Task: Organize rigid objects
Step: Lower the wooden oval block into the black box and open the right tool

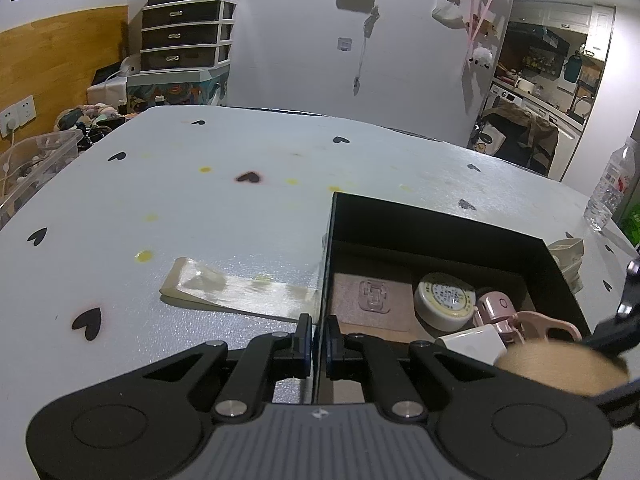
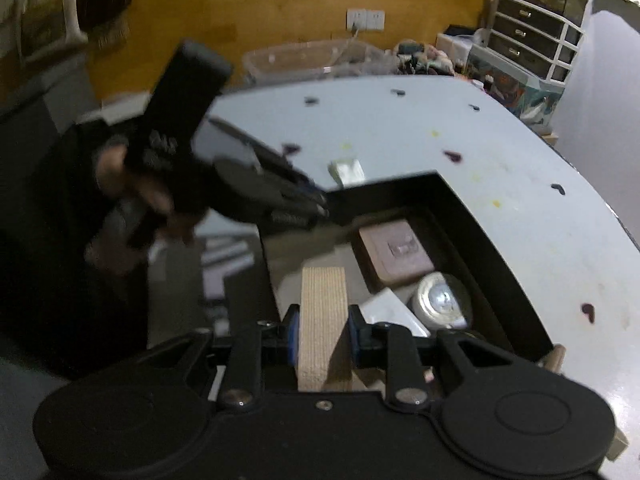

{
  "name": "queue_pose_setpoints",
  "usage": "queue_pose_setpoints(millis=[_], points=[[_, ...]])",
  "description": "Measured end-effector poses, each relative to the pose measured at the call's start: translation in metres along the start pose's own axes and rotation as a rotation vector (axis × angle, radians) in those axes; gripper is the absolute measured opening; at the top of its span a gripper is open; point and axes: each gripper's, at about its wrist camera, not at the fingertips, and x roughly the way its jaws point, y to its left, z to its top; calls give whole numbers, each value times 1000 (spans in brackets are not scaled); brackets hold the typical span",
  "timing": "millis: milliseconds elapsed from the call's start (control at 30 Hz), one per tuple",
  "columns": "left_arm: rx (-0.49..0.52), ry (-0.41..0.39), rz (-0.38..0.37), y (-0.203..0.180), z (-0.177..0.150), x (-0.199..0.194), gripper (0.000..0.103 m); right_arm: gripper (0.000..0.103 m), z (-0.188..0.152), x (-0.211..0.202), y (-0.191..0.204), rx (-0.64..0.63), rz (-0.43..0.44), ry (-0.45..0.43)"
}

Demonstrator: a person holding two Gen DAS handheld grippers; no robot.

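Jaws on your left gripper [image 1: 318, 344] are pinched together on the near wall of the black box [image 1: 440, 220], which sits on the table [image 1: 200, 208]. Your right gripper [image 2: 322, 338] is clamped on a tan disc [image 2: 322, 304], edge up, above the box's near end. Inside lie a brown pad [image 1: 372, 300], a round tin [image 1: 444, 300], a white block [image 1: 476, 342] and a pink item [image 1: 500, 308].
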Motion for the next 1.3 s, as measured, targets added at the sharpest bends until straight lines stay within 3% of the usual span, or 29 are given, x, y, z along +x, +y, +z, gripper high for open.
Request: queue_pose_setpoints(millis=[200,467,533,600,1000,1167,1300], points=[[-1,-1,-7,2,0,0,6,26,-14,-7,-9,-11,-7,65],[-4,1,-7,1,-1,0,6,39,-18,-19,-9,13,8,34],[-3,1,-5,0,-1,0,6,45,-19,-22,-8,14,8,29],[-3,2,-5,0,-1,0,6,59,-20,-26,-5,15,7,17],[-2,3,-3,1,-1,-1,6,96,-29,-46,-4,92,-22,-45],[-2,4,-1,2,-1,-1,6,103,-32,-52,-5,128,-64,-71],[-2,4,-1,1,-1,-1,6,103,-37,-58,-7,172,-111,-109]])
